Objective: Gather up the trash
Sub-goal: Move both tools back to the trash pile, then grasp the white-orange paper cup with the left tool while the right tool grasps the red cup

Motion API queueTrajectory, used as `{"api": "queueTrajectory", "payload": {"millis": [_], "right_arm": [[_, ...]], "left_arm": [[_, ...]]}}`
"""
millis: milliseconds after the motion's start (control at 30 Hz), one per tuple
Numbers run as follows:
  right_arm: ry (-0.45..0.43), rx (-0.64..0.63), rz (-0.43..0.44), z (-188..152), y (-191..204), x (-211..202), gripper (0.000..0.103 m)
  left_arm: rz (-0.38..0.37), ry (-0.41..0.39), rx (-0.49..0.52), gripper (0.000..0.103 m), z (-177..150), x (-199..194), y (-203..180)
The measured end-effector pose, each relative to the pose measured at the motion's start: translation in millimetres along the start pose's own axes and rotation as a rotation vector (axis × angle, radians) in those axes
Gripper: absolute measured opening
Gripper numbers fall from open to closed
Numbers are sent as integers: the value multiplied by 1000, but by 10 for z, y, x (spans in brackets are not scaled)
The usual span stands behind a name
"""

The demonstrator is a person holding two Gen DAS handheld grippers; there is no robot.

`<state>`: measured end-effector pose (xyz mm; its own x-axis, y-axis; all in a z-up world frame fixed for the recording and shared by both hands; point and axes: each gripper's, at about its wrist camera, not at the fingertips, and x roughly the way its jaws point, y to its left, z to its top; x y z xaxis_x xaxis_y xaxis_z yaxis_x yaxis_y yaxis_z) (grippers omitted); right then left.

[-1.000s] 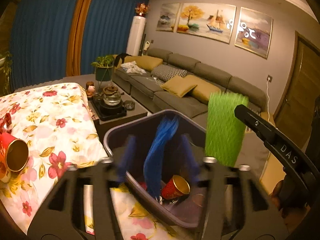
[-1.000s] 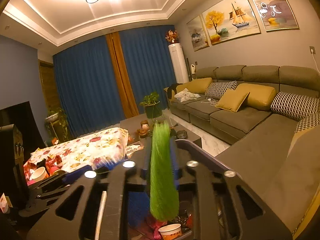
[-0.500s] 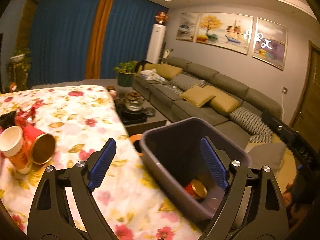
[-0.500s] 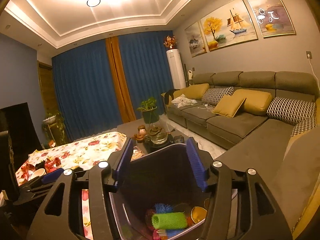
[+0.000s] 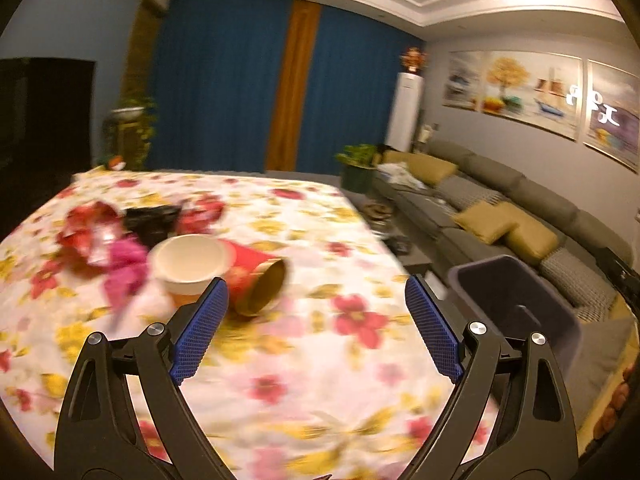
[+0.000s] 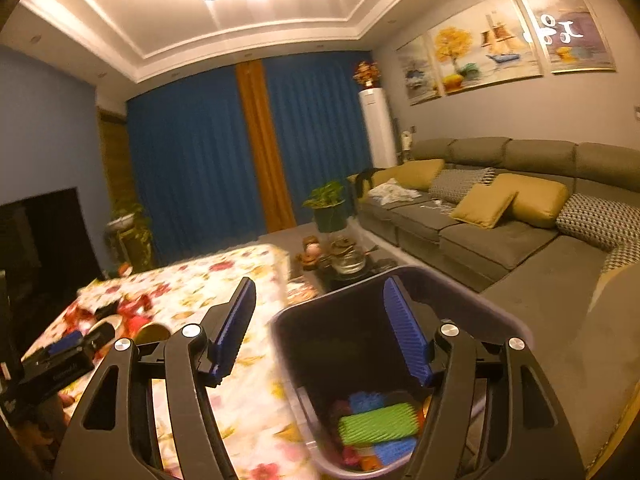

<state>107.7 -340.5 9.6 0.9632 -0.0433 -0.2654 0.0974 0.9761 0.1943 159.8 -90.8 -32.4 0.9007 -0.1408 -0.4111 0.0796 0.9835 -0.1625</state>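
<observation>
Right, left gripper (image 5: 316, 320) is the one placed for the next pick: jaws spread wide, just been opening, nothing between them, aimed across the floral tablecloth (image 5: 320, 360). The red paper cup (image 5: 256, 280) lies on its side just ahead and left of the jaw centreline, partly behind the left blue pad, gold mouth facing the camera and a little right, long axis running back and to the left. Nested against its far end is a white paper cup (image 5: 190, 262), mouth towards the camera. Crumpled red foil wrapper (image 5: 90, 232), a pink scrap (image 5: 124, 264) and a black wrapper (image 5: 150, 220) sit further back left, towards the cloth's far-left side

Right gripper (image 6: 320, 328) also stands apart, jaws just been opening, empty, hanging over the grey bin (image 6: 400, 280) off the table's right edge; a green textured roll (image 6: 378, 424) and a blue one (image 6: 366, 400) lie at the bottom

My read: left needs to shift left to centre on the red cup and close across its width, not along the axis
</observation>
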Motion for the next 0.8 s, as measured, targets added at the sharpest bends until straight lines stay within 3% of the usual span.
{"api": "queueTrajectory", "payload": {"millis": [400,600,800], "right_arm": [[56,-73,151,-181,871,209,66],[87,-90,197,-237,1225,378,66],[107,-104,234,-288,1492,525,66]], "left_arm": [[128,-1,-65,88,13,-136,861],[128,20,-34,88,4,-73,987],[64,64,-49,88,42,164,980]]}}
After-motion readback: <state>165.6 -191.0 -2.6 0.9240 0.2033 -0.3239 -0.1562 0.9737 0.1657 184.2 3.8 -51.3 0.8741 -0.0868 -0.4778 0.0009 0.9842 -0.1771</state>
